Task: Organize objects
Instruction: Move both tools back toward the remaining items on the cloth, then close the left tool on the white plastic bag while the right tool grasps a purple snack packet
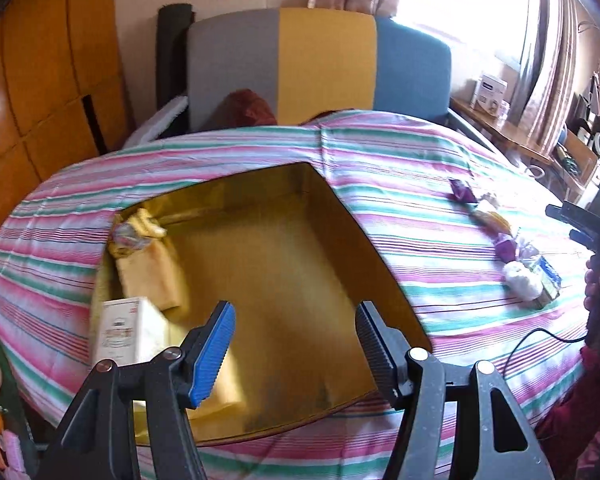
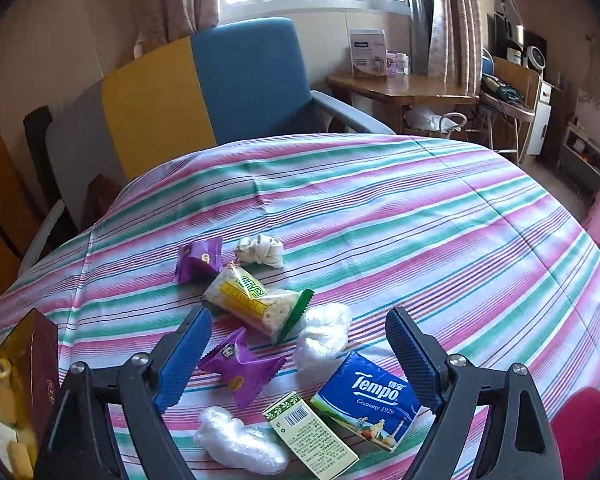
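Left tongs (image 1: pixel 296 344), lower centre of the left view: spread wide, nothing between the pads, poised above the gold-lined box (image 1: pixel 284 264), whose floor is mostly bare. Right tongs (image 2: pixel 300 356), lower centre of the right view: likewise spread and empty, hanging over the loose pile on the striped bench (image 2: pixel 420 216). Nearest items, lower frame: one blue Tempo tissue pack (image 2: pixel 366 400), one small green-and-cream carton (image 2: pixel 310 436) touching it, one crumpled clear plastic wad (image 2: pixel 240 444). Between the pads: one purple sachet (image 2: pixel 240 368); a second plastic wad (image 2: pixel 322 334) just right of it. Further up: one long yellow-green cracker packet (image 2: pixel 256 302), a second purple sachet (image 2: pixel 198 260), one knotted white cloth (image 2: pixel 260 254). Count: sachets two, wads two, all else singles; eight loose pieces. Box contents, at its left side in the left view: one white carton (image 1: pixel 120 330), one yellow packet (image 1: pixel 152 276), one crinkled wrapper (image 1: pixel 130 236); further pieces may be hidden. Step in hand, as judged: pick-up of a loose piece for transfer to the box, which lies at the left edge of the right view, near the pile. Advice: descend square over the near sachet, close across its narrow middle, keep the pads off the neighbouring wad and cracker packet, lift straight before moving left.
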The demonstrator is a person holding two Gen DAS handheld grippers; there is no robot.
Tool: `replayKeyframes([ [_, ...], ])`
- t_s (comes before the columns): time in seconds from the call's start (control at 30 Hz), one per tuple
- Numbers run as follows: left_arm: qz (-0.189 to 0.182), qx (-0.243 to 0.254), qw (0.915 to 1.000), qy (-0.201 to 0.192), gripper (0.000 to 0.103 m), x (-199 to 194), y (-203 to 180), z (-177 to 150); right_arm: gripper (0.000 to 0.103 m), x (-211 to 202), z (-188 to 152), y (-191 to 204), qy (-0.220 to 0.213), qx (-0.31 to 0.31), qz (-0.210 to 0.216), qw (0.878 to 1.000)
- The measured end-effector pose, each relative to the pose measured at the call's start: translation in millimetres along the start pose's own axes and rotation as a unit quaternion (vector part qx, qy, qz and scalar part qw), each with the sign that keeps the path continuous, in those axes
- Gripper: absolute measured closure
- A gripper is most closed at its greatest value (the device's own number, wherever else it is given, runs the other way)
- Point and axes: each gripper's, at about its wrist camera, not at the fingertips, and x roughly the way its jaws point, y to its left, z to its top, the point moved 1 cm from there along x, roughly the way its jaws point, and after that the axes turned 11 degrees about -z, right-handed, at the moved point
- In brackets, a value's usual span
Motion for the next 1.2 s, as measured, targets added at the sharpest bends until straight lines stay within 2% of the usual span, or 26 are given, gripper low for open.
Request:
replayKeyframes([
  [0.13,-0.024,0.022,0.9994,0.013,0.04,14,-23,6,0.012,4,-2,-13,0.017,0.025,-0.022,0.999],
  [0.33,-0.073,0.061,0.9947,0.039,0.04,36,-67,11,0.012,21,-4,-32,0.058,0.067,-0.031,0.996],
  [0.47,-0.111,0.066,0.9893,0.067,0.046,58,-93,15,0.012,21,-4,-35,0.062,0.077,-0.027,0.995],
  [0.6,-0.151,0.075,0.9814,0.091,0.051,82,-127,20,0.012,21,-3,-36,0.063,0.082,-0.019,0.994],
  [0.77,-0.222,0.051,0.9626,0.147,0.055,125,-170,22,0.012,20,-3,-40,0.064,0.095,-0.007,0.993],
  [0.93,-0.231,0.033,0.9593,0.159,0.055,152,-200,26,0.012,22,-2,-43,0.065,0.104,0.004,0.992],
  [1.13,-0.24,-0.019,0.9551,0.173,0.045,177,-219,31,0.012,25,0,-42,0.069,0.108,0.017,0.992],
  [1.2,-0.228,-0.023,0.9567,0.179,0.044,189,-225,29,0.012,24,0,-42,0.066,0.109,0.021,0.992],
])
